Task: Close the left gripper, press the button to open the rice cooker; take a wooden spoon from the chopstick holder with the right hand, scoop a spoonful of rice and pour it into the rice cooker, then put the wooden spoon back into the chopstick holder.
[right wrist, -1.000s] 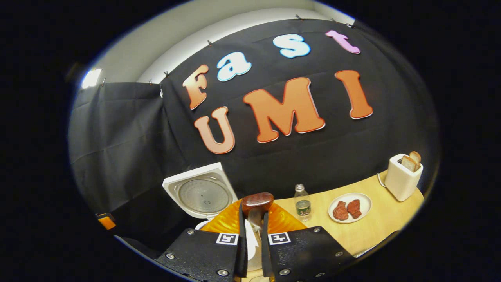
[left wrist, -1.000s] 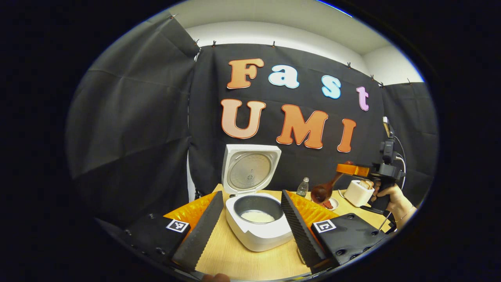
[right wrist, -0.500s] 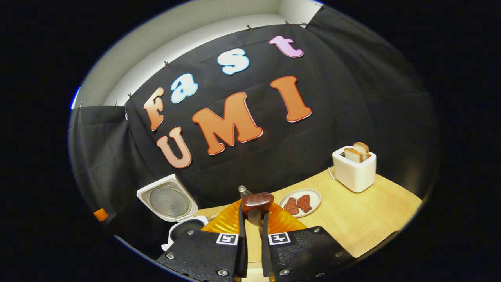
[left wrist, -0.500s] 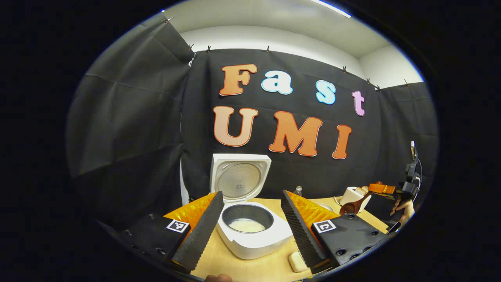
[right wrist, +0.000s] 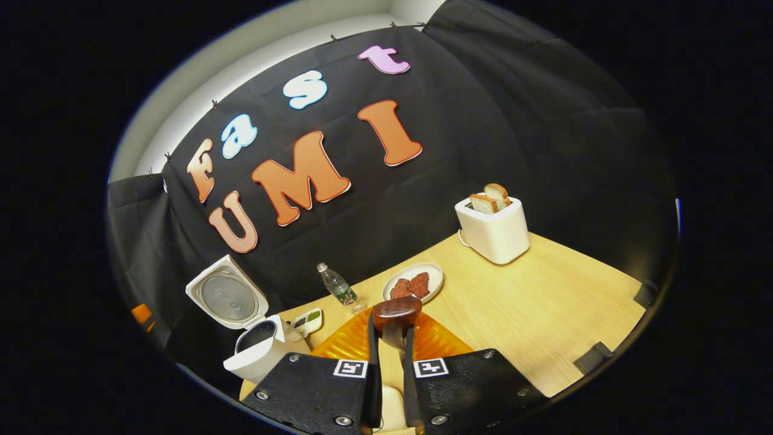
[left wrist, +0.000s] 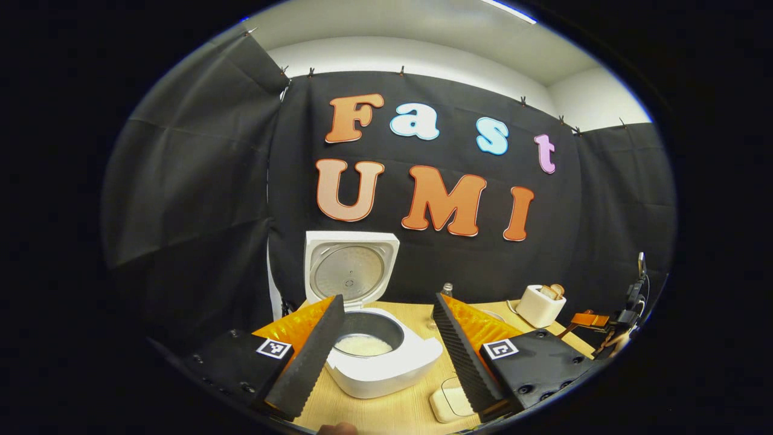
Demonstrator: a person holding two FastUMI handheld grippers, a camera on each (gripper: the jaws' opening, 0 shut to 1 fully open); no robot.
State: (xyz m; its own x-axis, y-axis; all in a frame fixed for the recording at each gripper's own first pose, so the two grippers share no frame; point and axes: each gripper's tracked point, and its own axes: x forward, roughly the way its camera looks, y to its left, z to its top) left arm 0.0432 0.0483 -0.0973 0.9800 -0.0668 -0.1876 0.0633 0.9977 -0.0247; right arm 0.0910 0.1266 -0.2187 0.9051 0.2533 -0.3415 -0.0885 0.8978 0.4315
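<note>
The white rice cooker [left wrist: 386,370] stands open with its lid [left wrist: 350,269] upright and white rice [left wrist: 362,345] in the pot. My left gripper [left wrist: 386,356] is open just in front of it, one finger on each side of the pot. My right gripper [right wrist: 392,362] is shut on the wooden spoon [right wrist: 397,311], whose dark bowl sticks up past the fingertips. From there the cooker [right wrist: 256,353] lies low to the left. In the left gripper view the right gripper [left wrist: 595,320] is far right, held by a hand [left wrist: 616,341].
On the wooden table [right wrist: 543,314] stand a white toaster [right wrist: 492,226] with bread, a plate of meat [right wrist: 413,283], a small bottle [right wrist: 338,285] and a small white dish [right wrist: 308,320]. A pale rounded object [left wrist: 450,402] lies near the front edge.
My right gripper has carried the spoon away from the cooker, rightward and lower. In its view the cooker slid left and the toaster came closer. The left gripper stayed open.
</note>
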